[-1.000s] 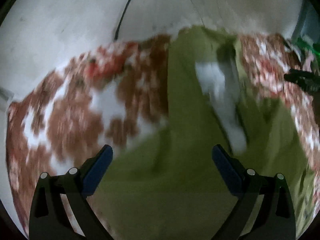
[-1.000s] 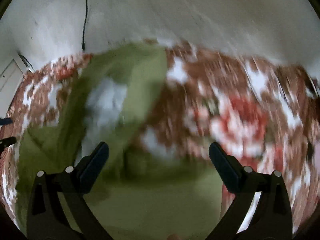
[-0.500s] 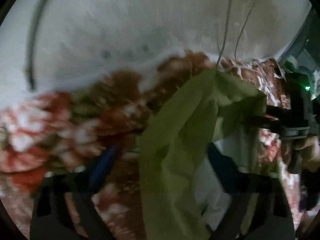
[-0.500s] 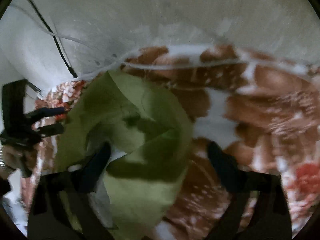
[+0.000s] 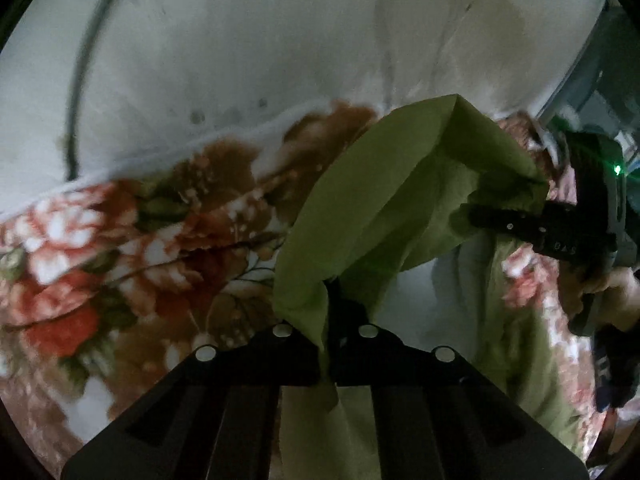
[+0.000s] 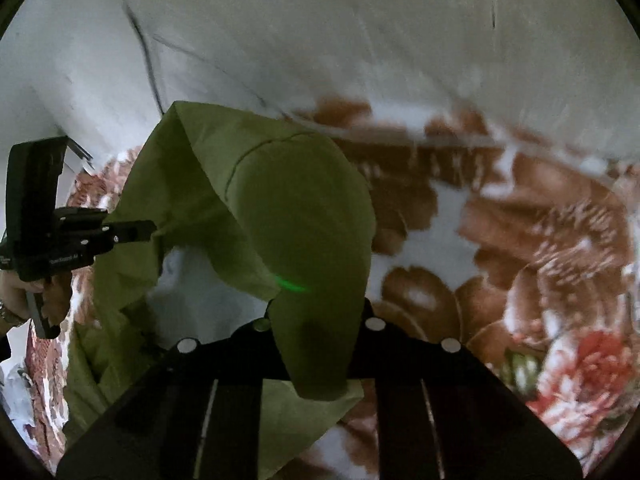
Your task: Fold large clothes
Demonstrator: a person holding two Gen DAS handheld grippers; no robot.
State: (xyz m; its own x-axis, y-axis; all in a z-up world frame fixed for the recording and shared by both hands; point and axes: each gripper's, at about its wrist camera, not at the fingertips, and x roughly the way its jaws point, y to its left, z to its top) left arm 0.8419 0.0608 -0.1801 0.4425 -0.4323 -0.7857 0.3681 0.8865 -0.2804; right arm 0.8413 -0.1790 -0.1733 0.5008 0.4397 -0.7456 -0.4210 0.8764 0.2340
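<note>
The tips of the left gripper (image 5: 334,300) are covered by the green garment (image 5: 384,208), and those of the right gripper (image 6: 316,312) likewise. The flowered blanket (image 5: 120,248) is blurred and cut off by the picture's edge.

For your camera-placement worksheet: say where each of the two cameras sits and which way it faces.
Left wrist: on the left tool, looking forward and down over the green garment pinched in its shut jaws; right tool and its hand at right.
Right wrist: on the right tool, also shut on the garment; left tool and hand at left.
Shared: garment, floral blanket, pale wall.
</note>
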